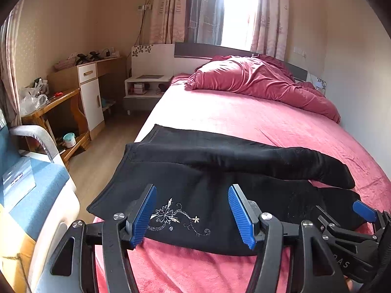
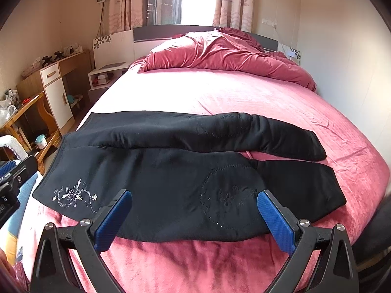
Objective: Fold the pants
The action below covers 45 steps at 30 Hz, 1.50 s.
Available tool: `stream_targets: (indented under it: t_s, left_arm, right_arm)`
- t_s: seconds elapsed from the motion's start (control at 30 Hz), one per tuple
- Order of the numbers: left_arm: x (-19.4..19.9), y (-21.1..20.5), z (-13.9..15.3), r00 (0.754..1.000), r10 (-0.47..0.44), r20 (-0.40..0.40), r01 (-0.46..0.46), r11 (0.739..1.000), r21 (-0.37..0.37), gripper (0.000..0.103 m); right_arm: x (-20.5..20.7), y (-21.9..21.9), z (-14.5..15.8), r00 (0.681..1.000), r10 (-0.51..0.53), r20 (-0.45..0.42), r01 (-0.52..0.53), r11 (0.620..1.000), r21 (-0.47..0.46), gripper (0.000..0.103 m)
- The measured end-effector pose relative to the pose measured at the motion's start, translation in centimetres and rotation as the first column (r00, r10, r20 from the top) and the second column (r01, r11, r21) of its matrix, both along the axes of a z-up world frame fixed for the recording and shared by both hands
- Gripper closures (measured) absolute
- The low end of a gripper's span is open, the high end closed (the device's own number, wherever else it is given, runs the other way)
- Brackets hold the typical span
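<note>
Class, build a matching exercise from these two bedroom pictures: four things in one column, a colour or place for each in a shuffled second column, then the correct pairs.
Column 1
1. pants
2. quilt
3. cup
4. left gripper

Column 2
A. bunched up by the headboard
B. open, above the silver flower embroidery
C. black, spread flat across the bed
D. low on the wooden shelf by the floor

Pairs: 1-C, 2-A, 3-D, 4-B

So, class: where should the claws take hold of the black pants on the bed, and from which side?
Grip the near leg of the black pants along its near edge, coming from the foot of the bed. Both open claws, left claw and right claw, already face that edge, and the far leg lies parallel.
</note>
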State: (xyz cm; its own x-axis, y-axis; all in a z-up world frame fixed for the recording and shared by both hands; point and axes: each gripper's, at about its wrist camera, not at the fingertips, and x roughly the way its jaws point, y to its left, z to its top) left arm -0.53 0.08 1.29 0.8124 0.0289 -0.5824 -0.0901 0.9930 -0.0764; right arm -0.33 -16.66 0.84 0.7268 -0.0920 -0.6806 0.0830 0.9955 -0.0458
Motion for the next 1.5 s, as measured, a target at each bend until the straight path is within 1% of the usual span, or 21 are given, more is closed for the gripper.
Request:
stream_targets:
  t_s: [0.27, 1.1, 1.5]
  left_arm:
    - [0.0, 0.0, -0.1, 1.000, 0.000, -0.002, 0.000, 1.000, -0.002, 0.041]
    - [-0.2, -0.3, -0.3, 1.000, -0.013, -0.022, 0.013, 1.000, -0.005, 0.040]
    - [0.6, -0.2, -1.6, 0.997, -0.015, -0.074, 0.014, 1.000, -0.007, 0.040]
  right_arm:
    - [-0.2, 0.1, 0.5, 1.000, 0.000, 0.011, 0.000, 1.000, 0.000, 0.000]
    - [-0.1, 0.3, 0.3, 1.000, 0.009, 0.000, -0.009, 1.000, -0.003, 0.000]
    - [0.5, -0.2, -1.3, 0.999, 0.006, -0.043, -0.006, 1.000, 0.004, 0.000]
